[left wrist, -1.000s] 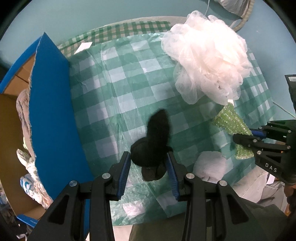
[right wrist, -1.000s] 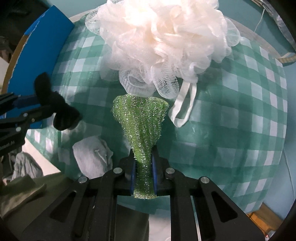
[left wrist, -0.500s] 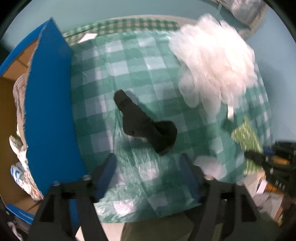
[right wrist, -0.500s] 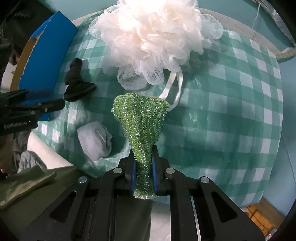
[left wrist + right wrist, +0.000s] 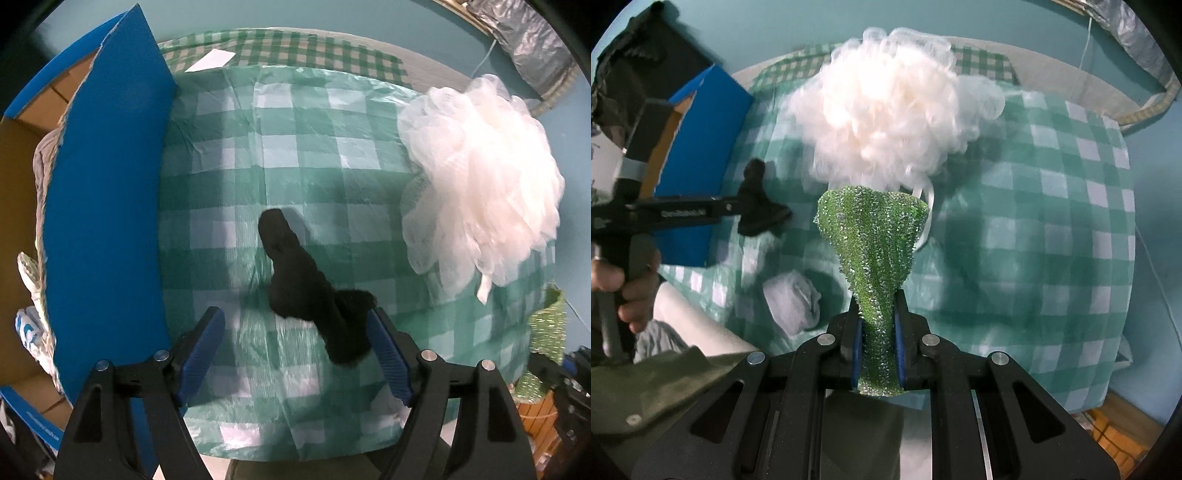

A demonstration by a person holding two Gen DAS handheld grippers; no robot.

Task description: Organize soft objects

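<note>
Dropped black sock (image 5: 303, 291) lies between parted left fingers (image 5: 201, 354); right fingers (image 5: 899, 354) clamp green scrubber (image 5: 875, 236).

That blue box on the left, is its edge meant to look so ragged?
Probably not. The blue cardboard box has a torn, jagged top edge exposing brown cardboard. Otherwise only the plastic checked tablecloth looks wrinkled.

A black sock (image 5: 301, 295), crumpled and bent, lies flat on the green checked cloth, its narrow end pointing toward the far side. To its right sits a big white mesh bath pouf (image 5: 484, 181), fluffy and rounded, a white loop of ribbon trailing from its near edge. A glittery green scrubbing cloth (image 5: 875, 251) is pinched at its narrow lower end and fans out wide at the top, held above the cloth. A balled-up grey sock (image 5: 792, 304) rests near the table's front edge.
</note>
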